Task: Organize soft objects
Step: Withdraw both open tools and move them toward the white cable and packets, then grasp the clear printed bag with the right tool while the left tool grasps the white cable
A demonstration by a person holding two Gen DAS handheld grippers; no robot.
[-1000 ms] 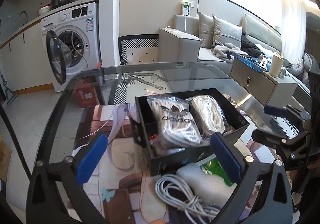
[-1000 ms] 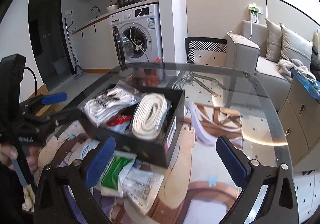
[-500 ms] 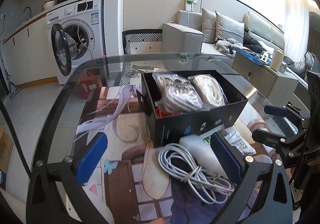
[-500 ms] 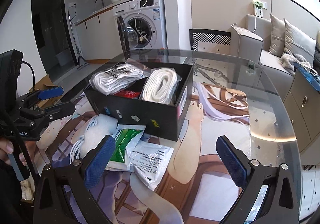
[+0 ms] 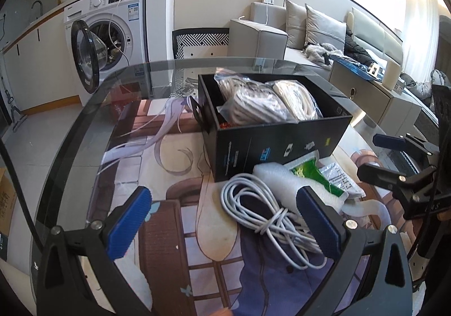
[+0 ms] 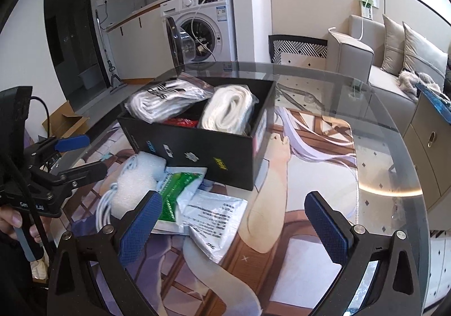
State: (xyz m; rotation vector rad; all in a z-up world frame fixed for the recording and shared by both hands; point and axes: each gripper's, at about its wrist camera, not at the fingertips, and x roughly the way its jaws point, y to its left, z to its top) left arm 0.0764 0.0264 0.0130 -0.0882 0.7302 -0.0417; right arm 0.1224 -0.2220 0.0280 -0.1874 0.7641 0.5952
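A black box [image 5: 282,144] stands on the glass table and holds a bagged bundle of white socks [image 5: 251,102], a bagged white rope [image 5: 298,99] and a red item [image 6: 180,121]. In front of it lie a white cable coil [image 5: 265,209], a white foam wrap [image 5: 279,178], a green packet [image 5: 313,172] and a white printed pouch [image 6: 217,217]. My left gripper [image 5: 222,200] hangs open over the cable coil, holding nothing. My right gripper [image 6: 232,203] is open and empty above the pouch, to the right of the box's near corner.
The round glass table [image 6: 380,147] covers a printed picture mat. Beyond it are a washing machine [image 5: 112,31] with its door open, a grey sofa [image 5: 282,31] and a low cabinet [image 5: 380,96]. A hand [image 6: 11,220] grips the left tool's handle.
Both grippers have drawn back and sunk lower in front of the box, so its side faces me. The cable, foam and packets now show fully. Nothing was picked up.
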